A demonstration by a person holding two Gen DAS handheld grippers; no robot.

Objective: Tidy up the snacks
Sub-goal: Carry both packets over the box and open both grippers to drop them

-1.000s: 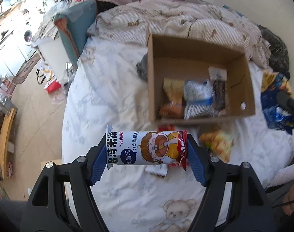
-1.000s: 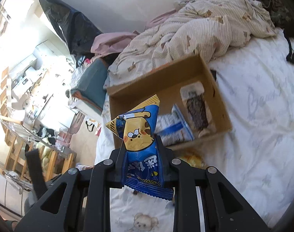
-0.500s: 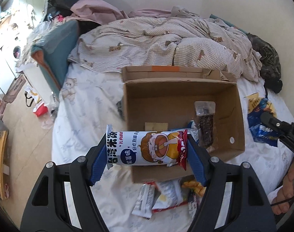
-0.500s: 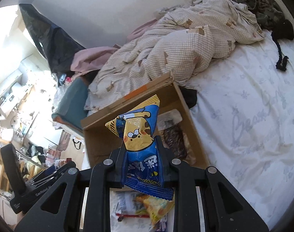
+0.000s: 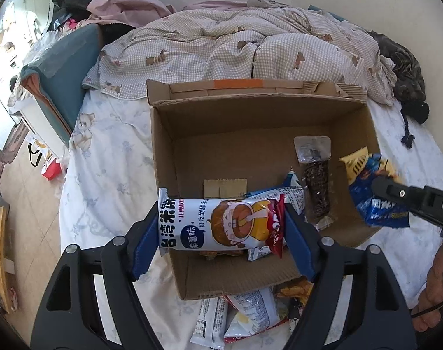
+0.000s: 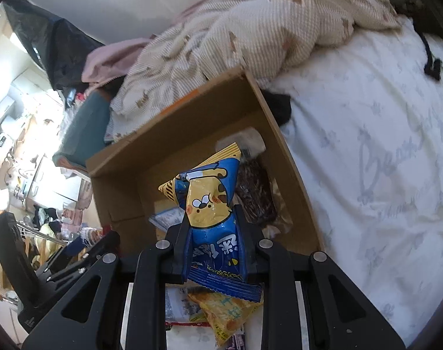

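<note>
An open cardboard box sits on the bed with a dark snack packet and a few others inside. My left gripper is shut on a white rice-cracker pack, held crosswise over the box's near left part. My right gripper is shut on a blue and yellow snack bag, upright over the box's near right side; the bag also shows in the left wrist view.
Several loose snack packets lie on the white sheet in front of the box. A checked quilt is bunched behind it. A teal headboard and the floor lie left of the bed.
Both grippers have moved forward and down toward the box, each still holding its snack. The box now fills more of both views and the snacks hang over its opening.
</note>
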